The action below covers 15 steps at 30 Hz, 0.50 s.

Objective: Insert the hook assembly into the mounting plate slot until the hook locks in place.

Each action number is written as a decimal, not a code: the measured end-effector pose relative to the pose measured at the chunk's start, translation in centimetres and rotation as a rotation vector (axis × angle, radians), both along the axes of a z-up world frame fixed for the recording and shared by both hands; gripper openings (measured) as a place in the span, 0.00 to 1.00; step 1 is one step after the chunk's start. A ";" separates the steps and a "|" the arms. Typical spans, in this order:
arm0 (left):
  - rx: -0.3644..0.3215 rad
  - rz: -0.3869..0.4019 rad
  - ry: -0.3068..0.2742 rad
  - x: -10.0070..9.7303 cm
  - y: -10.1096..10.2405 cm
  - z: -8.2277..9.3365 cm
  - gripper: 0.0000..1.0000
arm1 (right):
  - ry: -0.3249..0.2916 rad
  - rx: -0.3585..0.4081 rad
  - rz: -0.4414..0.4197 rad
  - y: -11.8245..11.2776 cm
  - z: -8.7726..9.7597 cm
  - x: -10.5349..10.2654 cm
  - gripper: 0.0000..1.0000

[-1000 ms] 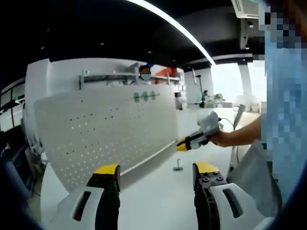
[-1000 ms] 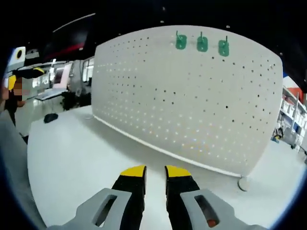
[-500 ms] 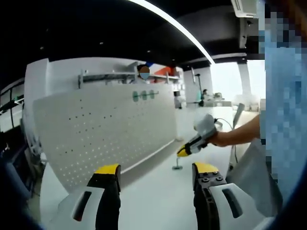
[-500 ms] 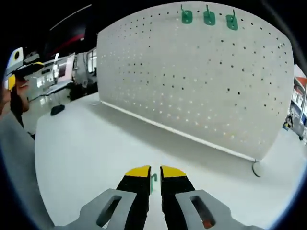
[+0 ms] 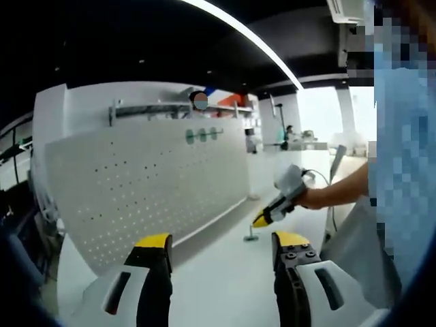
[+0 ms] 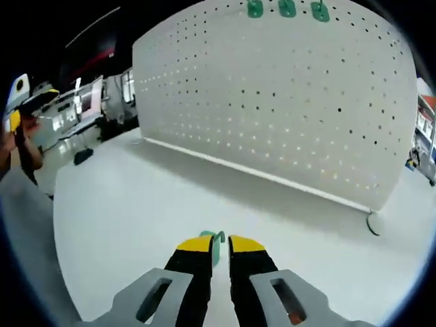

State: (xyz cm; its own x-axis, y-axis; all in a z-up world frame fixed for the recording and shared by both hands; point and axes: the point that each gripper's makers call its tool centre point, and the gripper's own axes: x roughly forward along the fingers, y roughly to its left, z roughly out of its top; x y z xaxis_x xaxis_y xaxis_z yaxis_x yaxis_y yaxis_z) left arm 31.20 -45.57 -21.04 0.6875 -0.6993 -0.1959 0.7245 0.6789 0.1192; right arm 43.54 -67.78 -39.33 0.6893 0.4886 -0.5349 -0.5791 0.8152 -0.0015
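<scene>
white perforated pegboard (image 6: pixel 272 109), green hooks (image 6: pixel 286 8), yellow-tipped tool (image 6: pixel 219 246)

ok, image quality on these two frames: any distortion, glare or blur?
Left gripper view: window blown out, pegboard edges bowed by the fisheye, right gripper soft. Right gripper view: evenly lit, pegboard bulges, soft shadow under it on the table, green hook sharp.

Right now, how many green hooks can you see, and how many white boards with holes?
Green hooks on the pegboard: 3
Green hook on the table between the right gripper fingers: 1
White pegboards: 1
Total: 5 things
</scene>
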 end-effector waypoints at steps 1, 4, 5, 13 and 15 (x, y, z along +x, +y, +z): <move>0.000 -0.001 0.001 0.0 0.0 0.0 0.60 | -0.005 -0.002 0.009 0.1 -0.2 -0.3 0.07; 0.007 0.001 0.009 0.0 0.0 -0.3 0.60 | -0.003 -0.002 0.013 0.2 -0.5 -0.6 0.08; 0.008 0.000 0.009 0.0 0.0 -0.3 0.60 | 0.001 0.001 0.014 0.2 -0.6 -0.6 0.09; 0.013 -0.005 0.009 0.1 -0.3 -0.2 0.60 | 0.019 -0.008 0.027 1.0 -1.7 -0.4 0.14; 0.015 -0.006 0.009 0.1 -0.3 -0.3 0.60 | 0.020 -0.023 0.028 1.1 -2.1 -0.3 0.16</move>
State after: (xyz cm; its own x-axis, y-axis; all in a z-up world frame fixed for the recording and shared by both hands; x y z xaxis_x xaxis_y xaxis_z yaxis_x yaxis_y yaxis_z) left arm 31.35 -45.92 -21.31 0.6812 -0.7005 -0.2130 0.7299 0.6724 0.1229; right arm 43.23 -66.65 -41.42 0.6643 0.4952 -0.5599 -0.6019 0.7985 -0.0078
